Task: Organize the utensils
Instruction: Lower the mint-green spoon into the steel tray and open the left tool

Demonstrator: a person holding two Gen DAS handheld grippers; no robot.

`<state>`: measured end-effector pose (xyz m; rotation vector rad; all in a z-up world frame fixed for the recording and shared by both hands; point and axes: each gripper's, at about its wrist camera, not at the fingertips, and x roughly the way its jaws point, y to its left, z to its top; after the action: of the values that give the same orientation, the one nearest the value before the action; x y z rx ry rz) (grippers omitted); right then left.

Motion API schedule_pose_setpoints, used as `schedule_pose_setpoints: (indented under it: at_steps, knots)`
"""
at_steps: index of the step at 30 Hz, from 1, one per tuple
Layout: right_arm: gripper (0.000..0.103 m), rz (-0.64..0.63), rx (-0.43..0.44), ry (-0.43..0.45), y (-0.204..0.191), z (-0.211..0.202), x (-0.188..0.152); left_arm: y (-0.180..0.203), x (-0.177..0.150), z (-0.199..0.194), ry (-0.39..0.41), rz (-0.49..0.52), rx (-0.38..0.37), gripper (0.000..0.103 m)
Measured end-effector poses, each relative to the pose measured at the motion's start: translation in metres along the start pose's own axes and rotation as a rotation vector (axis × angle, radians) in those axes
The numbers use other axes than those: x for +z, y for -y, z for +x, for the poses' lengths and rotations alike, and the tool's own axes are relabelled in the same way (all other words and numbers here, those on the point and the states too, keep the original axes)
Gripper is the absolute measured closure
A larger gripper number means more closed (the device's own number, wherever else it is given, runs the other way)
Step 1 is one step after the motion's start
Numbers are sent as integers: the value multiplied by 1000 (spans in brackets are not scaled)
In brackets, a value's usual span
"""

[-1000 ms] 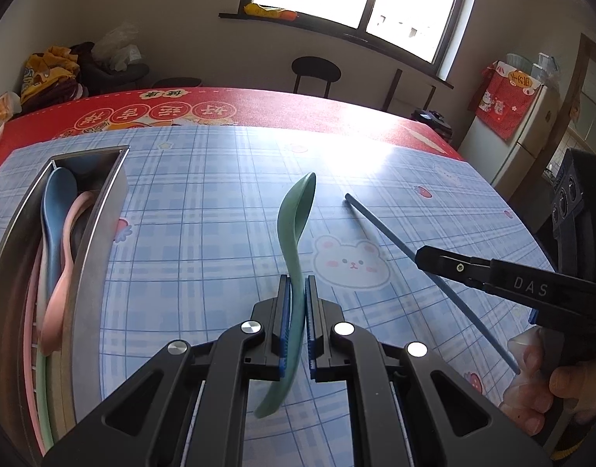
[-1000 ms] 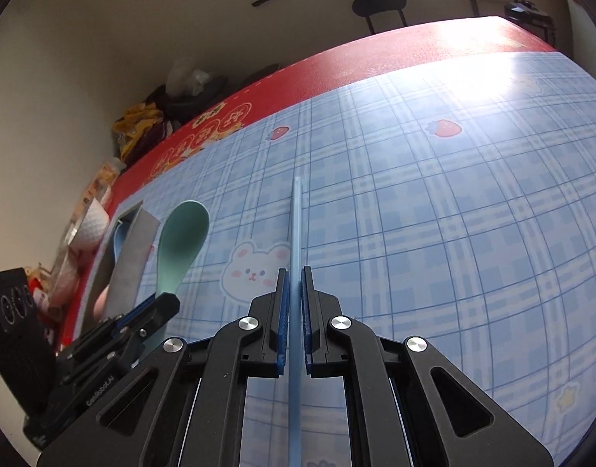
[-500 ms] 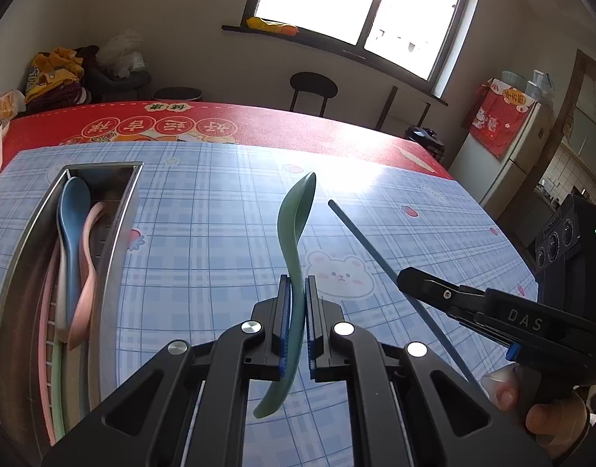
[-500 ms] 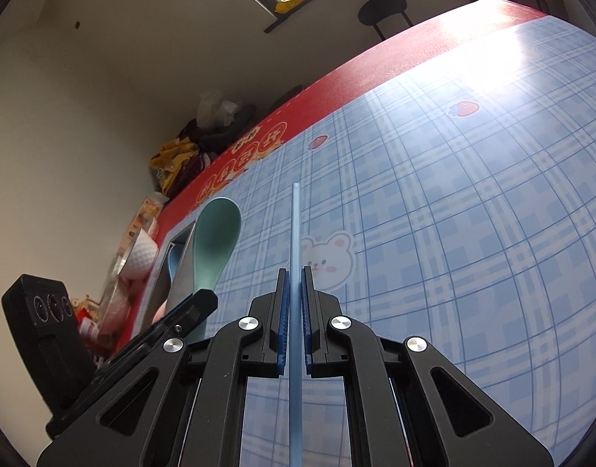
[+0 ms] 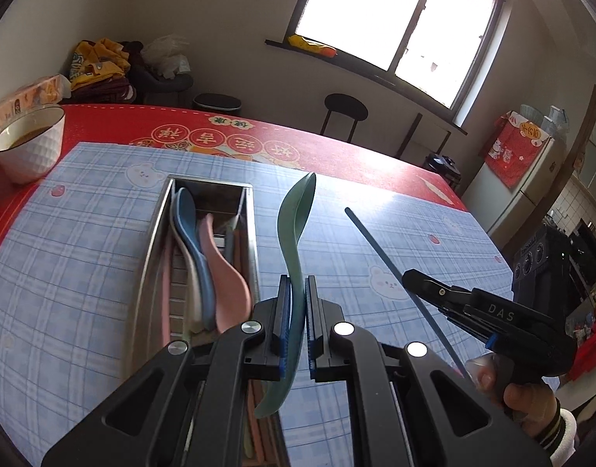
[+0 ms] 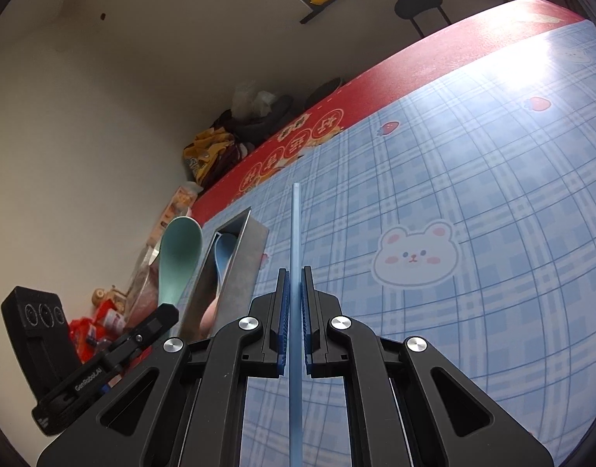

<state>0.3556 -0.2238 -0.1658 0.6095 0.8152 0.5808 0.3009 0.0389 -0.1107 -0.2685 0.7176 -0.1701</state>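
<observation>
My left gripper (image 5: pixel 297 284) is shut on the handle of a green spoon (image 5: pixel 296 225), whose bowl points up and away, held above the table just right of a long steel utensil tray (image 5: pixel 152 241). Inside the tray lie a blue spoon (image 5: pixel 187 225), a pink spoon (image 5: pixel 224 276) and other pale utensils. My right gripper (image 6: pixel 296 276) is shut on a thin blue chopstick (image 6: pixel 295 229) that sticks straight forward. In the left wrist view the right gripper (image 5: pixel 418 278) hovers to the right with the chopstick (image 5: pixel 376 249) angled toward the tray. The right wrist view shows the green spoon (image 6: pixel 179 260) left of the tray (image 6: pixel 245 260).
A blue plaid mat with bear prints (image 5: pixel 84 241) covers a red tablecloth (image 5: pixel 142 124). A white bowl (image 5: pixel 29 144) stands at the table's far left corner beside a box. Stools, bags and a fridge are beyond the table. A hand (image 5: pixel 523 401) holds the right gripper.
Both grippers have swung left toward the tray, still holding spoon and chopstick. In the left wrist view the tray has slid from the left edge toward the middle, and the white bowl has come into sight.
</observation>
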Motion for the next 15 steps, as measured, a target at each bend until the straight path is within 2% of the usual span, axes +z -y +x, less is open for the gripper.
schedule_pose_setpoints:
  at_steps: [7, 15]
  knots:
    - [97, -26, 23, -27, -22, 22, -5, -44, 2, 8, -48, -93, 69, 96]
    - [97, -16, 17, -24, -18, 21, -6, -62, 28, 42, -119, -212, 48, 96]
